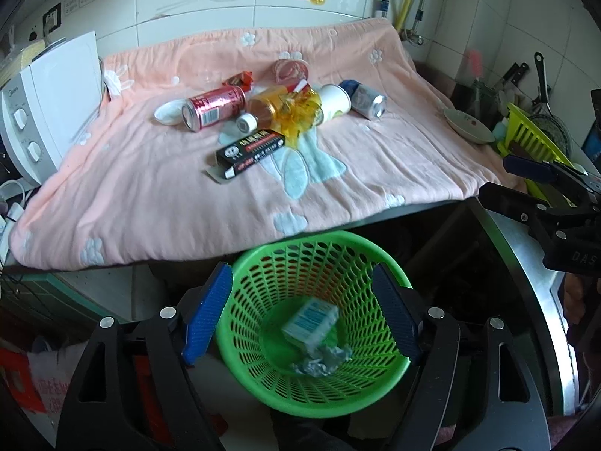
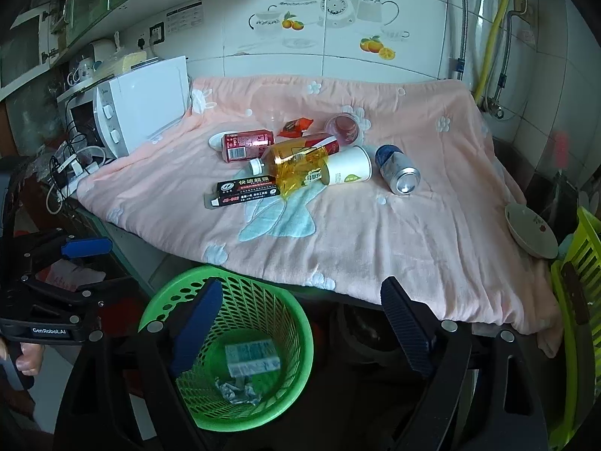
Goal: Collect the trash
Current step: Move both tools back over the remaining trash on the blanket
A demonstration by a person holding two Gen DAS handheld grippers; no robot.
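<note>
Left wrist view shows our left hand-held gripper (image 1: 300, 312) spread wide and empty over the green basket (image 1: 263, 259), with a small box (image 1: 310, 319) inside. Our right hand-held gripper (image 2: 300, 327) is spread too. Cans (image 1: 214, 107), bottle (image 1: 278, 107) and cup (image 1: 334, 103) still wait mid-desk (image 1: 150, 195).

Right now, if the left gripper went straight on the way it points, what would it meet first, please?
Probably the green basket: the left gripper, jaws open, points into its mouth, likely toward the box inside.

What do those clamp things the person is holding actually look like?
Each hand-held gripper, left and right, is a black plastic frame with triangular cut-outs and silver bolts. Its two fingers carry ribbed blue pads. Seen from the right wrist camera, the left one bears white "GenRobot.AI" lettering.
</note>
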